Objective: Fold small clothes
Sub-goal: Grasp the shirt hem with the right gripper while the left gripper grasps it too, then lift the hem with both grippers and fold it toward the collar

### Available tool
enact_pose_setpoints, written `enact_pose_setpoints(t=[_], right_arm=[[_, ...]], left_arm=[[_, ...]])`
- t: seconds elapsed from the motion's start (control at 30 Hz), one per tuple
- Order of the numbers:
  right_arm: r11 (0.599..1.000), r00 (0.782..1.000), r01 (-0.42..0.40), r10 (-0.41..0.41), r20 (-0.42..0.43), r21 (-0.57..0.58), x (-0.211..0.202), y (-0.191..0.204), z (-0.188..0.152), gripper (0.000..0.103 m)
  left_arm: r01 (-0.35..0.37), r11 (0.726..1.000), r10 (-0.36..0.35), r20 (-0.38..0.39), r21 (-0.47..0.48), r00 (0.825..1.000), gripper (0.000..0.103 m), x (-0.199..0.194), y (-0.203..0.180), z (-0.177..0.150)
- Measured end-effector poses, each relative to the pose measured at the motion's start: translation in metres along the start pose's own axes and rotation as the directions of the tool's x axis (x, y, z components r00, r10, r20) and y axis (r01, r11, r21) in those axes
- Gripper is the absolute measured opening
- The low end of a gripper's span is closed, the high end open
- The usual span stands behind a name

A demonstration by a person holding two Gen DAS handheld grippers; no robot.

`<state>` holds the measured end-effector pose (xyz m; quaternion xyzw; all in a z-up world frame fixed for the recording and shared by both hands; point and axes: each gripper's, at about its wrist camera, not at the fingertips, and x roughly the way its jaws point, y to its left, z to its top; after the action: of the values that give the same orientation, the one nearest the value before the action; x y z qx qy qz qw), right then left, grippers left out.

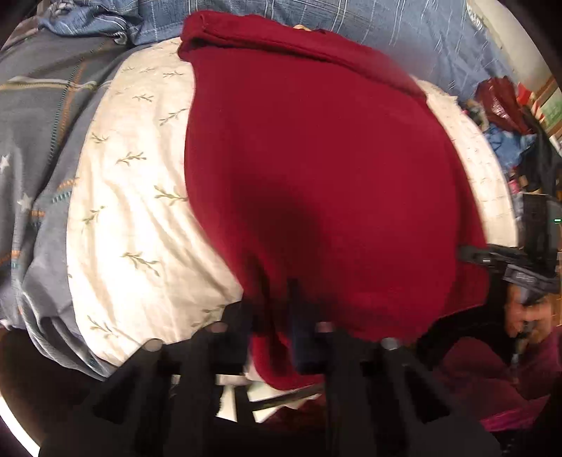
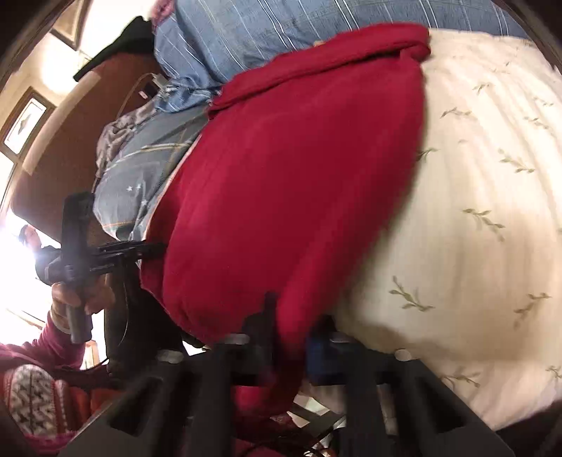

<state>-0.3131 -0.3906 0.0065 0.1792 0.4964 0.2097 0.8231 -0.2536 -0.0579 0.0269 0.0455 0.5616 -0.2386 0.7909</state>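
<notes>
A dark red garment lies spread lengthwise on a cream bedspread, its far end folded over in a thick roll. In the left wrist view my left gripper is shut on the garment's near hem, with red cloth bunched between the dark fingers. The right gripper shows at the garment's right corner. In the right wrist view the same red garment fills the middle, and my right gripper is shut on its near edge. The left gripper, held by a hand, sits at the garment's left corner.
A grey-blue patterned duvet lies bunched on the left, and blue striped bedding runs along the far side. Clutter sits beyond the bed on the right. A wooden headboard and the person's red sleeve show at left.
</notes>
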Motion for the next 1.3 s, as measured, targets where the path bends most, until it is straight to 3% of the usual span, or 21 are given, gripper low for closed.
enact_pose_setpoints(t=[0.1, 0.33, 0.67, 1.13, 1.3], right_arm=[[1.0, 1.0, -0.014, 0.015, 0.021, -0.019, -0.005, 0.007, 0.008, 0.011], [0.993, 0.973, -0.115, 0.117, 0.201, -0.022, -0.044, 0.023, 0.041, 0.011], [0.999, 0.923, -0.05, 0.048, 0.383, -0.005, -0.057, 0.019, 0.133, 0.011], [0.992, 0.923, 0.015, -0.061, 0.381, 0.124, -0.012, -0.045, 0.235, 0.011], [0.984, 0.928, 0.04, -0.101, 0.358, 0.174, 0.013, -0.068, 0.269, 0.011]], left_arm=[[0.002, 1.0, -0.003, 0.019, 0.018, 1.0, 0.009, -0.011, 0.004, 0.002], [0.044, 0.999, -0.044, 0.095, 0.0, 0.994, 0.008, -0.039, 0.018, 0.029], [0.028, 1.0, -0.026, 0.279, -0.004, 0.96, 0.008, -0.06, 0.025, 0.129], [0.027, 0.994, 0.009, 0.324, -0.109, 0.946, 0.008, -0.004, 0.049, 0.236], [0.074, 0.986, -0.019, 0.334, -0.151, 0.942, 0.008, 0.016, 0.066, 0.265]])
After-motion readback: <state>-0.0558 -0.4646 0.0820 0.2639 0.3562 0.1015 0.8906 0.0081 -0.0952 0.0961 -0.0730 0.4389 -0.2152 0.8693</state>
